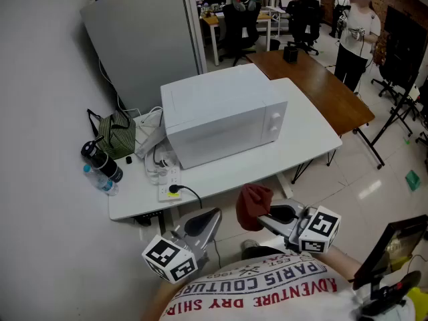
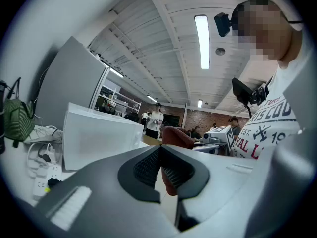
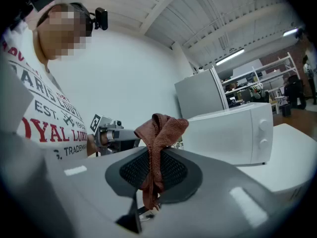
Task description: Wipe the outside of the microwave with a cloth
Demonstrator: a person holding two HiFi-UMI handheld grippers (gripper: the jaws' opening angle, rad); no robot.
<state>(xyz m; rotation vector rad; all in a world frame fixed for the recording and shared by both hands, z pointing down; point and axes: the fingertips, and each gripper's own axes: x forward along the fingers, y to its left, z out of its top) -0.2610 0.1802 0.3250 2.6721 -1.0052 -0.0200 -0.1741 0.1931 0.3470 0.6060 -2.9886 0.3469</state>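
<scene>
White desk (image 1: 309,131) with white microwave (image 1: 224,112), open-plan office behind

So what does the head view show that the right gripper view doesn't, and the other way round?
Only the head view shows the bag, the bottles and the power strip beside the microwave. Only the right gripper view shows, close up, the right gripper with its jaws shut on the cloth. Both show the microwave, the cloth and the left gripper.
</scene>
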